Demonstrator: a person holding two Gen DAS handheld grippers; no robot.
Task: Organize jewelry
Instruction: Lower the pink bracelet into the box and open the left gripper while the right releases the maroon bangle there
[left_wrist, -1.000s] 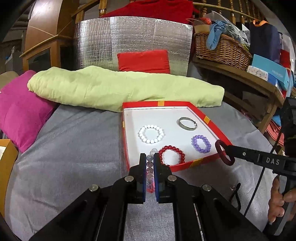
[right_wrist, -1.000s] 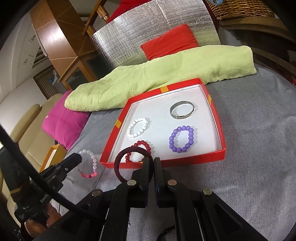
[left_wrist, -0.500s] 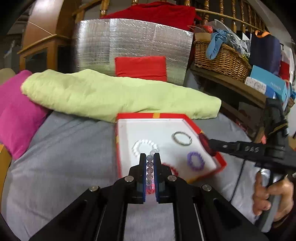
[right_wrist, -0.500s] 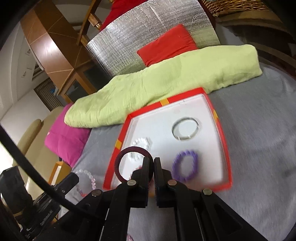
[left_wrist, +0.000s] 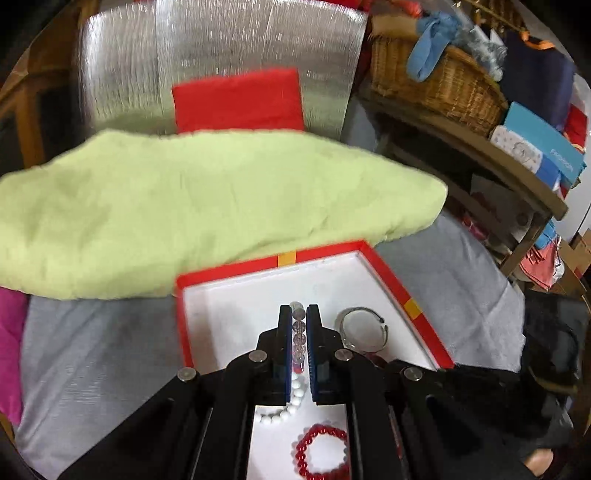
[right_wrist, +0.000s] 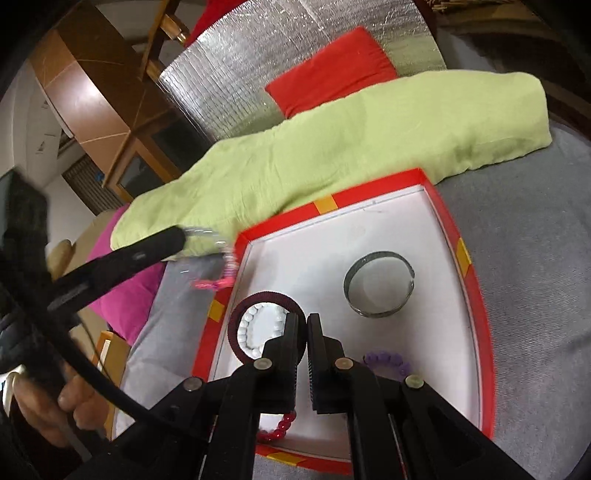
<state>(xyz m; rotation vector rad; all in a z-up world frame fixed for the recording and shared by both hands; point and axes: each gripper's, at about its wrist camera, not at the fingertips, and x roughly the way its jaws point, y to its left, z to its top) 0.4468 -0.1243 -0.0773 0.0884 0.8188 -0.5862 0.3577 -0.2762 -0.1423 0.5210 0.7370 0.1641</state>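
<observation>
My left gripper (left_wrist: 299, 314) is shut on a clear-and-pink bead bracelet (left_wrist: 298, 338) and holds it over the red tray (left_wrist: 417, 317); in the right wrist view the bracelet (right_wrist: 221, 269) hangs beside the tray's left rim. My right gripper (right_wrist: 302, 321) is shut on a dark maroon ring bracelet (right_wrist: 240, 317) and holds it above the white bead bracelet (right_wrist: 247, 332) in the tray (right_wrist: 465, 258). In the tray lie a silver bangle (right_wrist: 378, 288), a purple bead bracelet (right_wrist: 388, 360) and a red bead bracelet (left_wrist: 321, 450).
A light green cloth roll (left_wrist: 207, 206) lies just behind the tray on the grey tablecloth (left_wrist: 92, 350). A pink cushion (right_wrist: 129, 291) is at the left. A wicker basket (left_wrist: 436, 81) and boxes sit on a shelf at the right.
Both grippers have moved forward over the tray with their bracelets still held. The left one now hangs over the tray's back part; the right one is above the white bracelet.
</observation>
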